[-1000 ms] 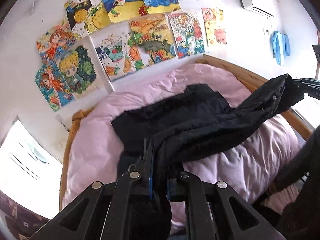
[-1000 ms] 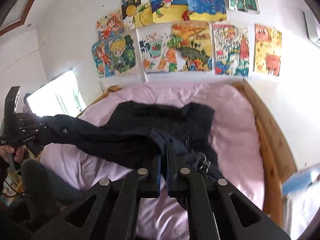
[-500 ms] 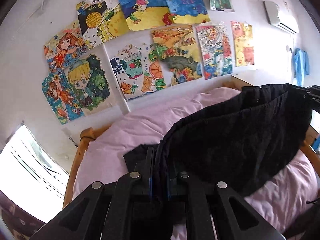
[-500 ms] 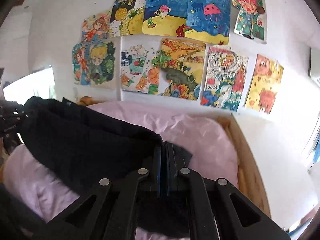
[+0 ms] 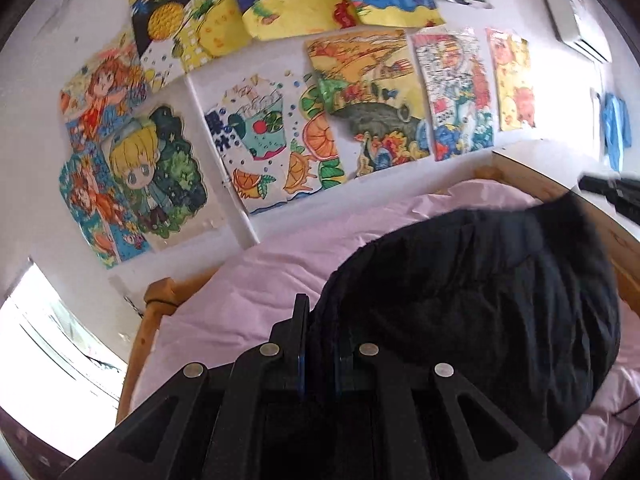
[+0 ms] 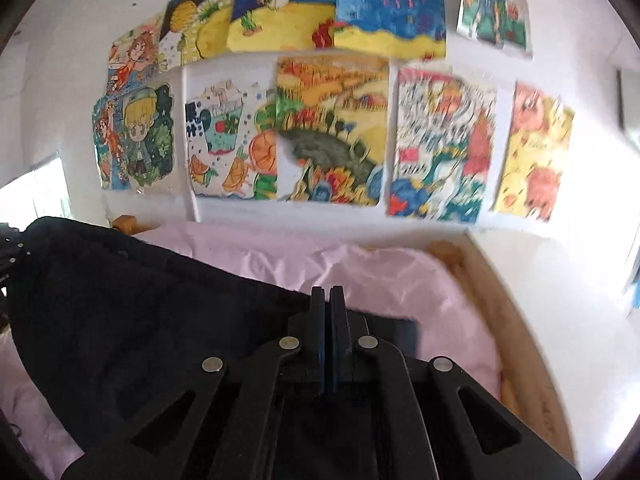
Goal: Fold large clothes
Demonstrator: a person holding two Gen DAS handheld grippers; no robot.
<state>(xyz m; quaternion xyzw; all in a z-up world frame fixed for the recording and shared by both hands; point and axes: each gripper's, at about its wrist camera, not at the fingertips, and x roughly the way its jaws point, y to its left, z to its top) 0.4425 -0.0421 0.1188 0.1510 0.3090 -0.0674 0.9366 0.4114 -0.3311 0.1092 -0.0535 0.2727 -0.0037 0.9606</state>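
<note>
A large black garment [image 5: 480,300] hangs stretched between my two grippers above the pink bed cover [image 5: 248,292]. In the left wrist view my left gripper [image 5: 320,320] is shut on one end of its top edge, and cloth covers the right finger. At the far right edge, the right gripper [image 5: 612,192] holds the other end. In the right wrist view my right gripper [image 6: 328,292] is shut on the black garment [image 6: 140,300], which sags away to the left toward the left gripper [image 6: 8,248]. The lower part of the garment is hidden behind the hanging cloth.
A wooden bed frame [image 6: 504,304] borders the pink bed cover [image 6: 380,272] on the right and at the far end [image 5: 160,292]. Close ahead stands a white wall with several children's drawings [image 6: 332,132]. A bright window [image 5: 48,360] is on the left.
Both grippers have carried the garment's edge across the bed toward the wall with the drawings. The cloth, stretched low over the bed a second ago, now hangs as a curtain between them.
</note>
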